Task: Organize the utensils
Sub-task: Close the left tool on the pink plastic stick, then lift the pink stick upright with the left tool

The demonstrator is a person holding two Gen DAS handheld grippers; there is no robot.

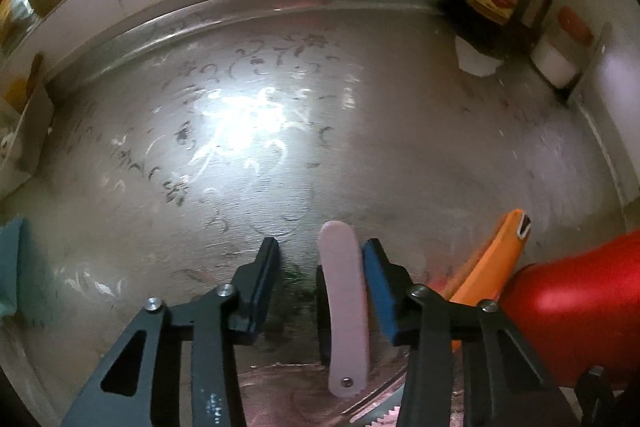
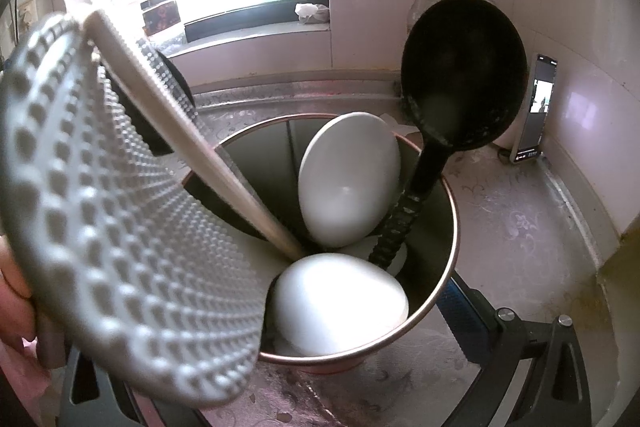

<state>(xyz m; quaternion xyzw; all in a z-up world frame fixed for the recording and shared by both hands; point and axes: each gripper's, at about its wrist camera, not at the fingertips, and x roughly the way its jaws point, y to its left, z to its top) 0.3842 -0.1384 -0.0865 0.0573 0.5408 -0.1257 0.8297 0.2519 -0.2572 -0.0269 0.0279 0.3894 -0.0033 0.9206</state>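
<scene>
- Counter (image 1: 280,155) is lying bare across most of the left wrist view, with a teal cloth (image 1: 12,267) showing at the far left edge.
- Left gripper (image 1: 320,275) is standing partly open around a pink knife handle (image 1: 346,303); the right pad is sitting just beside the handle, the left pad is well apart, so nothing is pinching yet.
- Closing squarely across the handle's flat sides, away from the serrated blade (image 1: 384,415) showing below, is looking like the safest grip.
- Orange peeler (image 1: 492,263) is lying just right of that gripper, near the red holder (image 1: 568,311).
- In the right wrist view, a skimmer (image 2: 120,227), two white spoons (image 2: 348,179) and a black ladle (image 2: 460,75) are already standing in the holder (image 2: 450,227).
- Right gripper: only one finger (image 2: 464,323) is showing beside the rim, so I cannot tell whether it is gripping.
</scene>
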